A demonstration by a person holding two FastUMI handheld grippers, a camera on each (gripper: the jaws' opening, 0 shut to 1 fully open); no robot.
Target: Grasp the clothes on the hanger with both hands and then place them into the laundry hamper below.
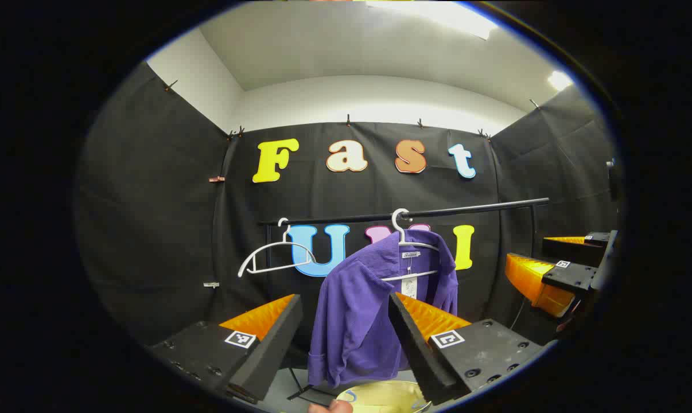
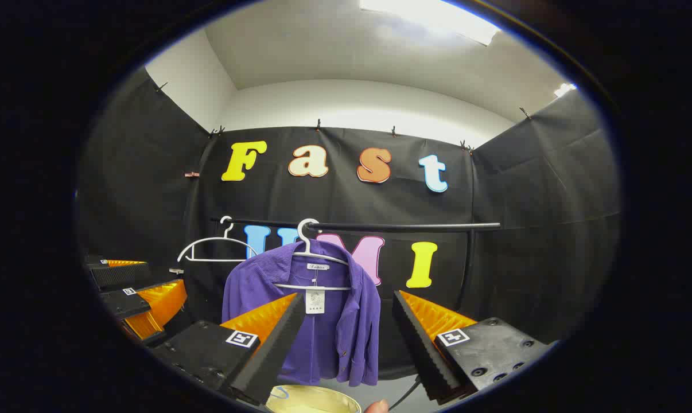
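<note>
A purple shirt [image 1: 352,310] hangs on a white hanger [image 1: 401,226] from a black rail [image 1: 438,211]. My left gripper [image 1: 344,298] is open, a little short of the shirt, with its fingers framing the shirt's left half. In the right gripper view the shirt [image 2: 354,321] hangs with a tag at its collar, and my right gripper [image 2: 348,295] is open in front of it with nothing between its fingers. The pale yellow hamper's rim [image 1: 380,394] [image 2: 311,401] lies below the shirt. Each view also shows the other gripper off to the side: right gripper [image 1: 527,249], left gripper [image 2: 165,274].
An empty white hanger [image 1: 271,249] [image 2: 220,244] hangs on the rail [image 2: 409,227] left of the shirt. Black cloth walls close the booth on three sides. A fingertip [image 1: 331,406] [image 2: 376,407] shows at the bottom edge.
</note>
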